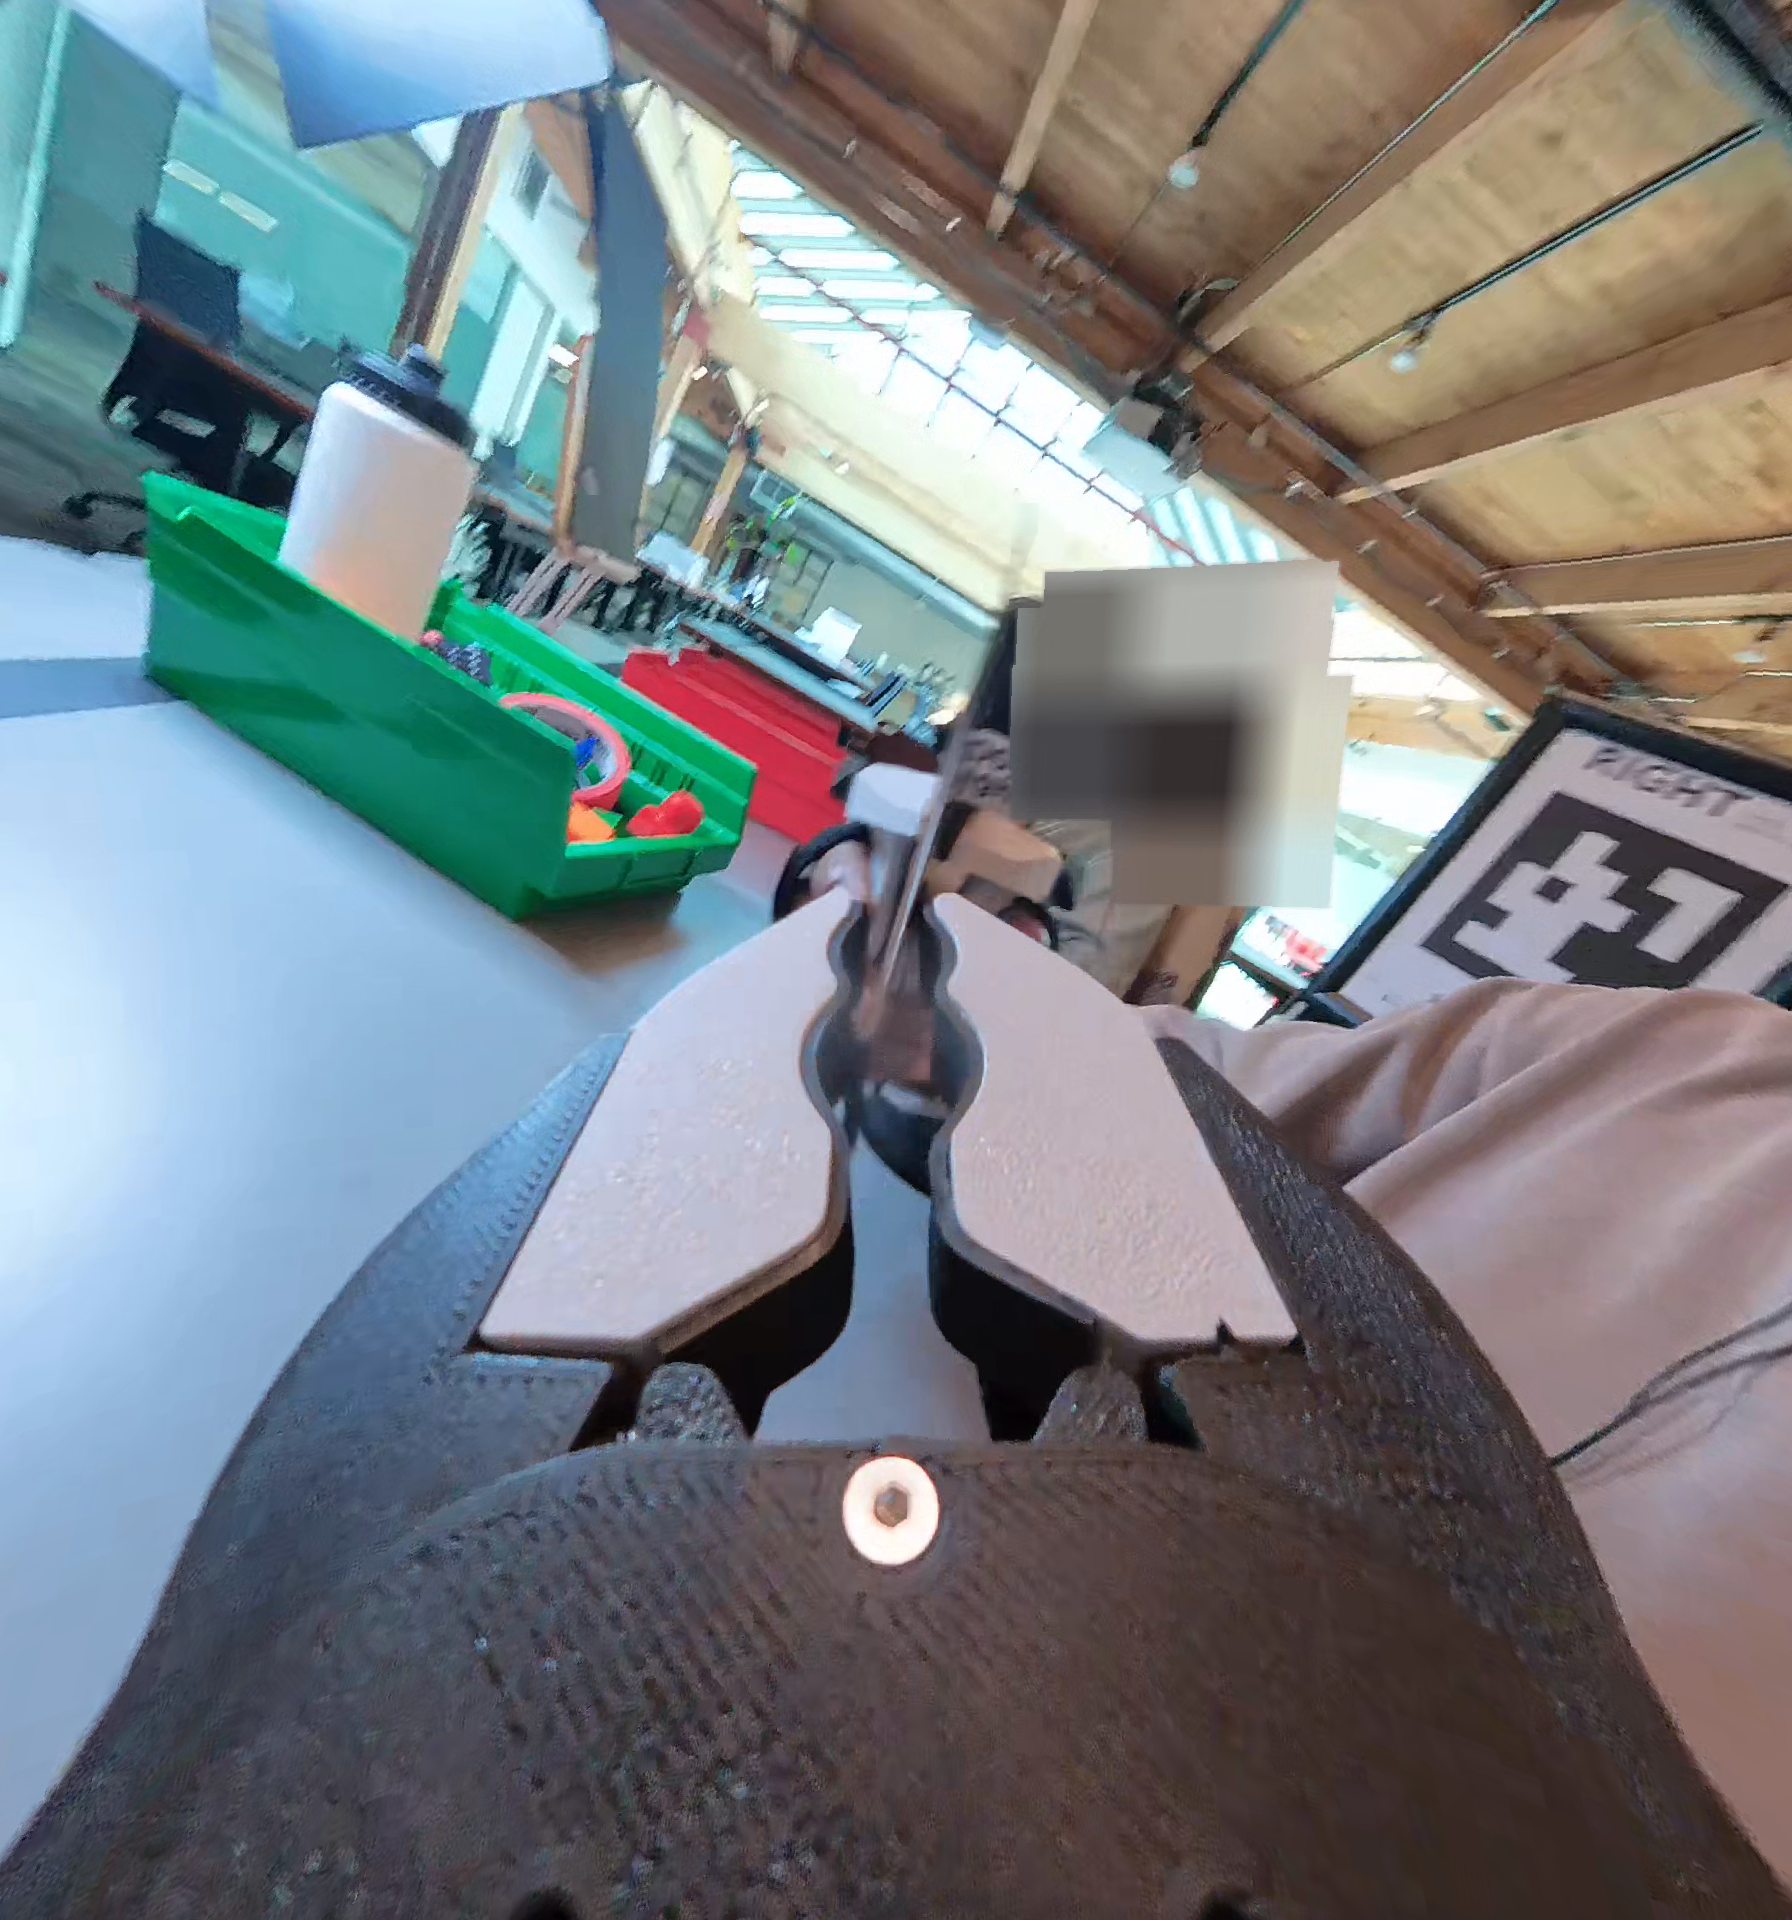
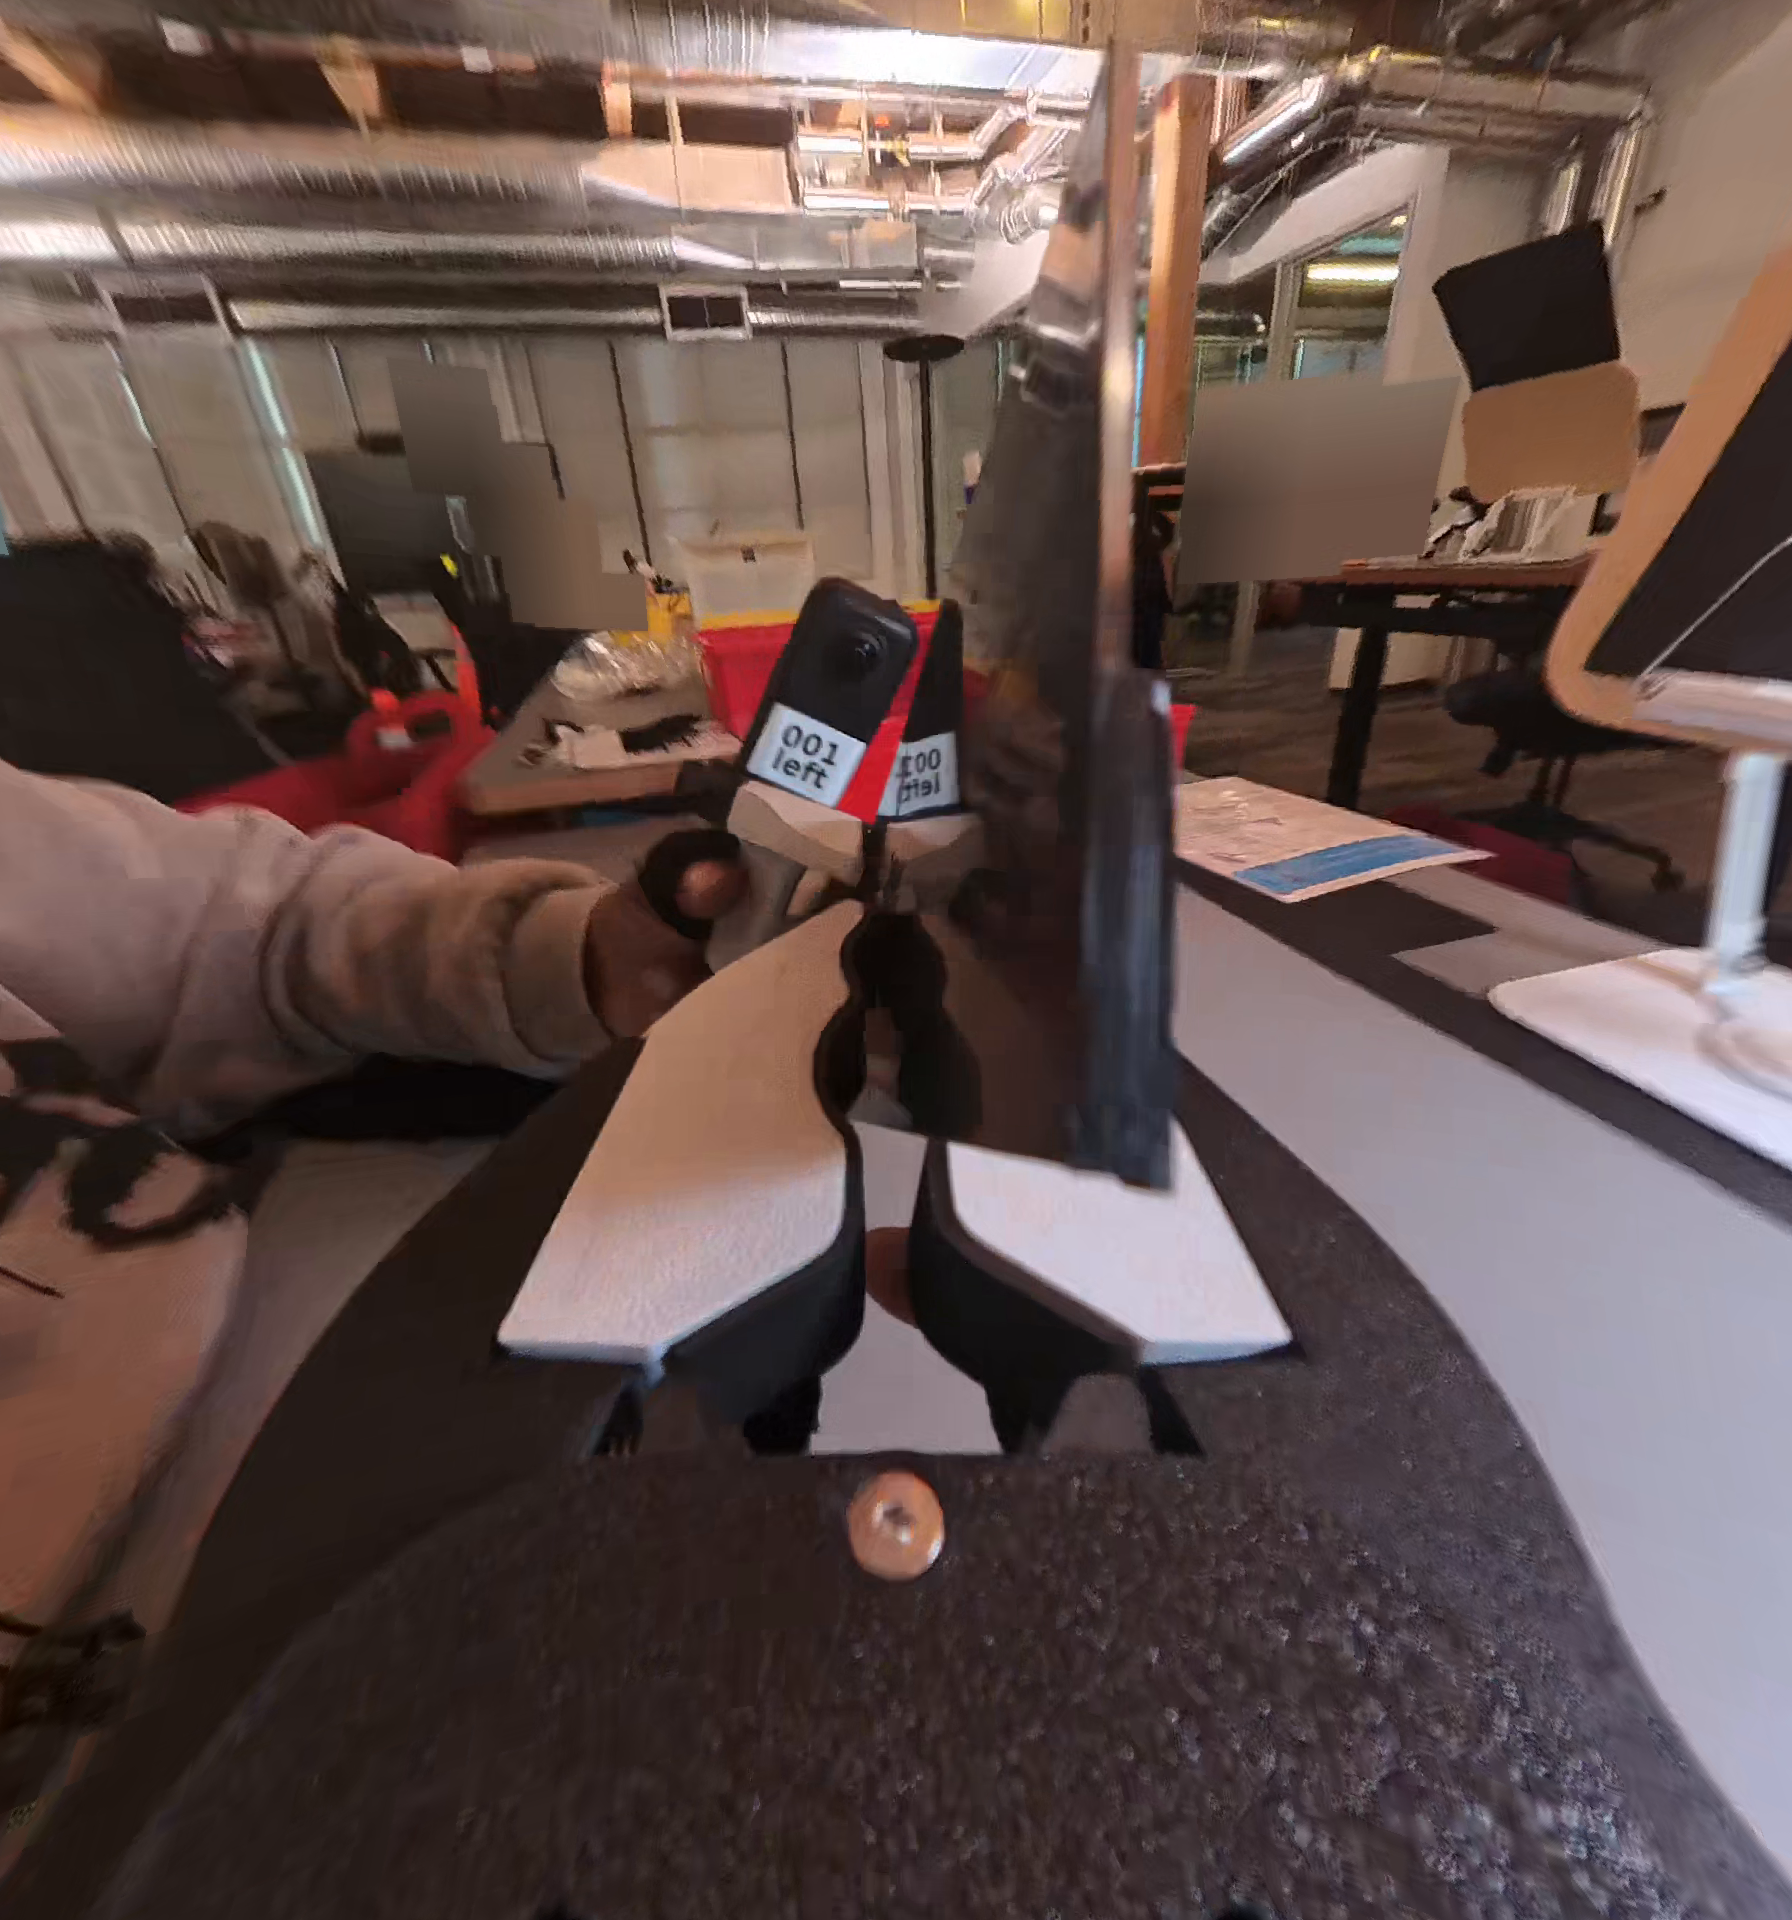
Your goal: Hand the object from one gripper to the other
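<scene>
A thin, shiny, mirror-like metal plate (image 2: 1068,623) stands upright between both grippers. In the right wrist view it covers my right finger and reflects the other gripper. In the left wrist view it is edge-on (image 1: 913,894), running up from between my fingers. My left gripper (image 1: 897,935) is shut on the plate's edge. My right gripper (image 2: 876,935) is shut on the plate from the opposite side. The right gripper also shows beyond the plate in the left wrist view (image 1: 933,821). The left gripper (image 2: 871,862) faces me in the right wrist view, held by a hand (image 2: 653,956).
A green bin (image 1: 383,717) holds a white bottle (image 1: 378,499) and small items on the grey table (image 1: 144,1039). A red bin (image 1: 757,727) sits behind it. A marker board (image 1: 1598,894) stands at the right. A white monitor stand (image 2: 1754,831) and a paper sheet (image 2: 1307,842) are on the table. The gap from one gripper's tips to the other's is roughly 5 cm.
</scene>
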{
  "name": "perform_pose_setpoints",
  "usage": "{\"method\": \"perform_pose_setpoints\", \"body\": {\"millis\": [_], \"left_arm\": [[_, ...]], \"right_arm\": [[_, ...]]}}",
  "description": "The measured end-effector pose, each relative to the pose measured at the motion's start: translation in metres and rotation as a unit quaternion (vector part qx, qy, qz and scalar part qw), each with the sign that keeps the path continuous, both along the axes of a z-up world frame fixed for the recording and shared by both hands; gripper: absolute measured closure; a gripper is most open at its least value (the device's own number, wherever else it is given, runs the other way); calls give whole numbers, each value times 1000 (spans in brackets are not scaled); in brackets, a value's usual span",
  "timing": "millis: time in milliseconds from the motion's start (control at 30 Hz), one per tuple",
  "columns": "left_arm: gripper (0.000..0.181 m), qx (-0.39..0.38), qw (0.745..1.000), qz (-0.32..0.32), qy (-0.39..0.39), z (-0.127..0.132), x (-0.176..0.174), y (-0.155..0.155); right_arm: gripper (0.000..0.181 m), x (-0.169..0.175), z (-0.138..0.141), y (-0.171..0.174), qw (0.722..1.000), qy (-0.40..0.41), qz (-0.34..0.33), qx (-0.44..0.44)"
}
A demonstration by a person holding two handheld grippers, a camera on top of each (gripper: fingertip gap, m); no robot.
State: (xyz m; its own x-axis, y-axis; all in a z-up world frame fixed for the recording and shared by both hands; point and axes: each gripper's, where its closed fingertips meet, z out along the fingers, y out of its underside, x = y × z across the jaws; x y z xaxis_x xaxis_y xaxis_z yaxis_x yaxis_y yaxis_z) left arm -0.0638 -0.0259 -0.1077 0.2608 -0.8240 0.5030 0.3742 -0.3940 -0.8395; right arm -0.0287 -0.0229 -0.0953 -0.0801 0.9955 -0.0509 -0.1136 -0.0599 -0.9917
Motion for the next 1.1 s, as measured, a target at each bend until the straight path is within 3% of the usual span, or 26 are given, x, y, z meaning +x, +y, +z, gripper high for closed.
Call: {"method": "perform_pose_setpoints", "body": {"millis": [100,167,200,267,300,367,433,533,567,633,733,800,900,1000,1033,1100], "left_arm": [[156,-35,997,63,29,-20,-18,18],[149,-80,995,50,-9,-25,-26,22],[148,-106,993,24,-41,-23,-26,20],[147,-147,983,-35,-104,-18,-20,15],[146,-161,977,-54,-126,-16,-15,12],[145,-179,971,-82,-135,-19,-2,6],[146,-199,967,-109,-120,-26,12,-1],[158,-216,967,-112,-81,-42,21,-4],[169,-220,967,-106,-68,-47,19,-2],[174,-207,972,-97,-57,-48,14,-1],[180,-166,982,-66,-61,-33,1,4],[180,-132,989,-30,-60,-23,-16,10],[180,-77,996,27,-48,-11,-43,19],[180,-4,997,73,6,-7,-54,22],[180,13,997,78,16,-5,-54,20],[180,40,997,72,10,1,-47,13]], "right_arm": [[179,8,4,11,988,-15,-84,132],[179,16,9,19,958,-21,-157,241],[179,18,8,23,925,-38,-198,323],[179,19,-3,27,827,-78,-258,494],[179,16,-11,26,782,-93,-267,556],[179,4,-32,17,730,-109,-248,628],[179,-9,-50,6,698,-117,-220,671],[179,-22,-60,-5,683,-118,-201,692],[178,-23,-61,-5,683,-122,-201,691],[168,-23,-60,-1,699,-129,-211,671],[146,-15,-54,5,720,-134,-219,645],[144,-7,-52,12,749,-143,-218,609],[144,5,-56,35,831,-174,-211,485],[142,10,-70,36,945,-181,-113,248],[141,9,-72,28,970,-173,-60,158],[137,5,-70,17,988,-151,4,26]]}}
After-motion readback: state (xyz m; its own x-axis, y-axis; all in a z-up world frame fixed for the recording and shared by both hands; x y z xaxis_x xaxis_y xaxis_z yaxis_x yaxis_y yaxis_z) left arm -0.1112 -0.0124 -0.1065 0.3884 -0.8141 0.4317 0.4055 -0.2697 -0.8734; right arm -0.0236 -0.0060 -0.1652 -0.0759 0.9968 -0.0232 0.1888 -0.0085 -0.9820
